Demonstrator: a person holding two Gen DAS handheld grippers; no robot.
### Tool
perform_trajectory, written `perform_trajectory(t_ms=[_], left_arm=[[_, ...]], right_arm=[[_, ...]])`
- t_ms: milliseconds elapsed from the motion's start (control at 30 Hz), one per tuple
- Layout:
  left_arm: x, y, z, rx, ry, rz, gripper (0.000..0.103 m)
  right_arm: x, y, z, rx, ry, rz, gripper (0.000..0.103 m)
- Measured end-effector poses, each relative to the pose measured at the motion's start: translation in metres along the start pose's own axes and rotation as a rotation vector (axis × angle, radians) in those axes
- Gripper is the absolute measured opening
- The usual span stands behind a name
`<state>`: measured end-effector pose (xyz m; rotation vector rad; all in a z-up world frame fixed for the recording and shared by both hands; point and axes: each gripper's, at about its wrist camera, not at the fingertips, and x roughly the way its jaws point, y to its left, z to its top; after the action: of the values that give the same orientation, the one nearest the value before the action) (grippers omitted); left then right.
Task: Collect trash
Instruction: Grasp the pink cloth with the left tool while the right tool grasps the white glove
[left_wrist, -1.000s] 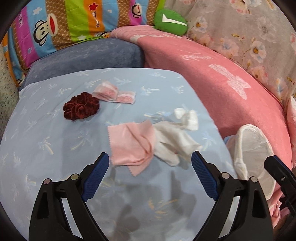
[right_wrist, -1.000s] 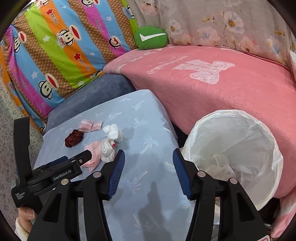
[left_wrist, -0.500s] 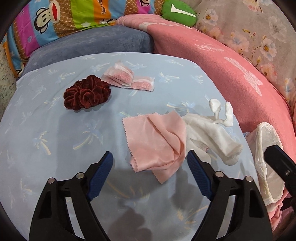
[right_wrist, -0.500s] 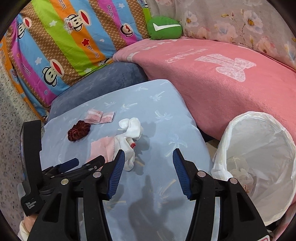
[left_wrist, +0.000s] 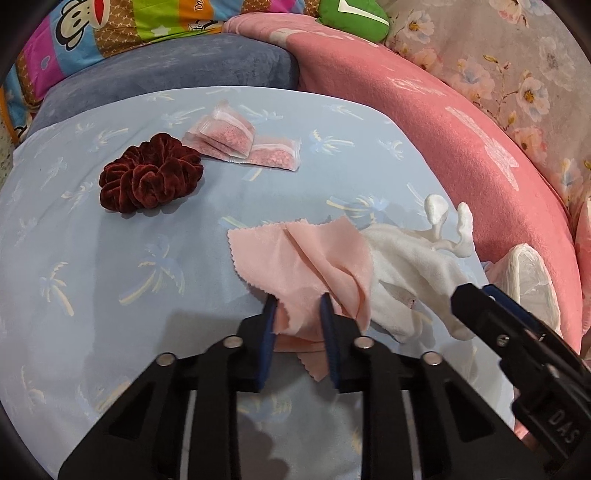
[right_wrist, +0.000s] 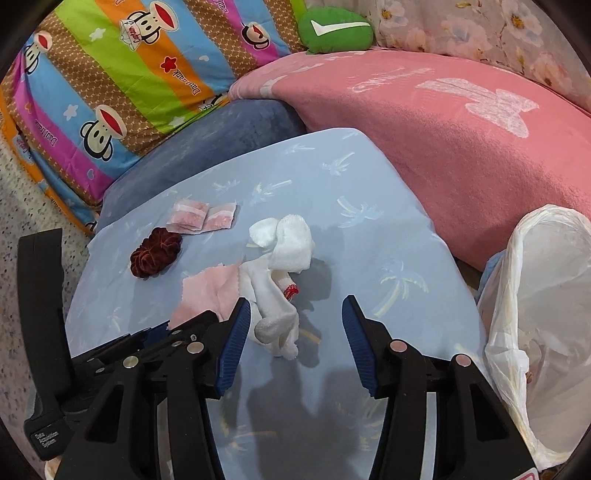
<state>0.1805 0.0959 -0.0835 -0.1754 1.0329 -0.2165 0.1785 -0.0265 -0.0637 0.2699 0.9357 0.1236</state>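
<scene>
My left gripper (left_wrist: 297, 314) is shut on the near edge of a pink cloth (left_wrist: 303, 254) that lies on the light blue sheet (left_wrist: 110, 258). A crumpled white cloth (left_wrist: 410, 269) lies right of it, touching it. A dark red scrunchie (left_wrist: 147, 177) and small pink packets (left_wrist: 240, 140) lie farther back. My right gripper (right_wrist: 291, 325) is open and empty, hovering over the near end of the white cloth (right_wrist: 277, 280). The pink cloth (right_wrist: 207, 291) shows left of it. A white trash bag (right_wrist: 546, 314) stands open at the right.
A pink blanket (right_wrist: 443, 129) is heaped behind and right of the sheet. A striped monkey-print cushion (right_wrist: 110, 74), a blue-grey cushion (right_wrist: 221, 136) and a green pillow (right_wrist: 334, 31) sit at the back. The trash bag's rim (left_wrist: 532, 273) shows past the sheet's right edge.
My left gripper moved forward and shut on the pink cloth's near edge. My right gripper swung left from the trash bag toward the white cloth.
</scene>
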Motion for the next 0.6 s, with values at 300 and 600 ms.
perform_trajectory(t_ms=[300,600], left_arm=[[-0.011,-0.004,-0.001,0.016,-0.028,-0.022,0.004],[-0.042,-0.025,0.004,0.059,-0.092,-0.047,0.004]], right_arm=[[-0.002,0.002,-0.005,-0.011,0.003,0.006,0.007],[-0.054,-0.008,0.004,-0.012,-0.104,-0.020,0.007]])
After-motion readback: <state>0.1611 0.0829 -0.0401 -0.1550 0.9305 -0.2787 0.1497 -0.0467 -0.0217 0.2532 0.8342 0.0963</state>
